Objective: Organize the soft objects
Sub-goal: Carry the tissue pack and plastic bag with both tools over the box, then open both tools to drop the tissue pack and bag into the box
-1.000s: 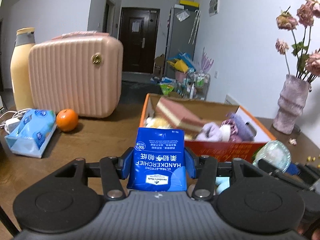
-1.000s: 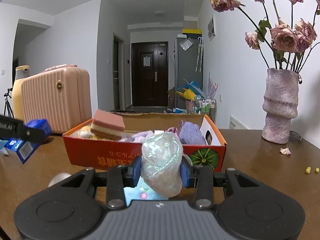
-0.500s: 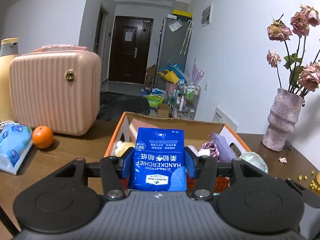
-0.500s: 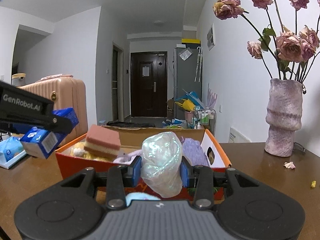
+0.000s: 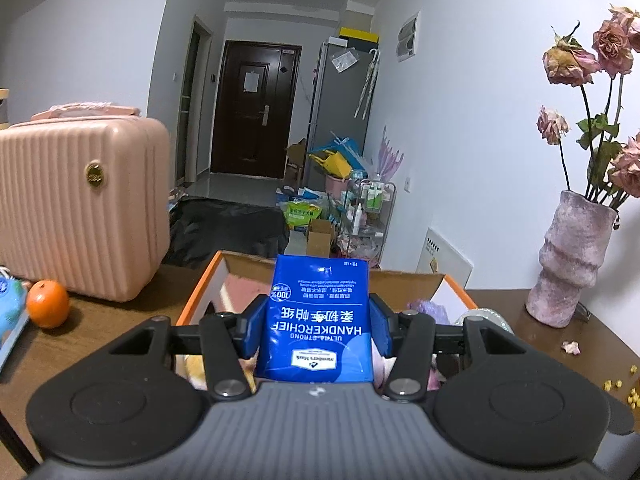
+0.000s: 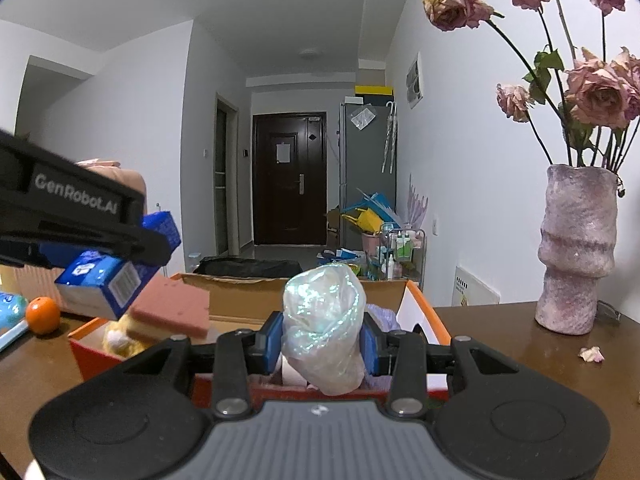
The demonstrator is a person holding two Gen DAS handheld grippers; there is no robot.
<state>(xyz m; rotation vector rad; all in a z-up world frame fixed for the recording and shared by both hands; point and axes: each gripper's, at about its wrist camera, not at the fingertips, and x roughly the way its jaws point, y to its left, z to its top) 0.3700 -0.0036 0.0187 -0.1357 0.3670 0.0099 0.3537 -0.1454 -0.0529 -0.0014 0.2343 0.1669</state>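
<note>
My left gripper (image 5: 318, 328) is shut on a blue handkerchief tissue pack (image 5: 318, 320), held over the near edge of the orange cardboard box (image 5: 200, 292). From the right wrist view the same pack (image 6: 100, 284) hangs above the box's left end (image 6: 90, 346), under the left gripper's black arm (image 6: 80, 208). My right gripper (image 6: 322, 340) is shut on a crumpled iridescent plastic bag (image 6: 324, 320), just above the box's front wall. Inside lie a pink layered sponge (image 6: 172, 312), a yellow plush (image 6: 120, 338) and purple cloth (image 6: 384, 316).
A pink ribbed suitcase (image 5: 76, 204), an orange (image 5: 47, 308) and a blue tissue pack (image 5: 8, 312) stand left of the box on the brown table (image 5: 100, 320). A pink vase with dried roses (image 6: 576, 252) stands right. Petals and yellow crumbs (image 5: 616, 384) lie near it.
Both grippers moved forward toward the box with their loads still gripped. The left pack now hangs over the box's left end, and the box sits closer and lower in both views.
</note>
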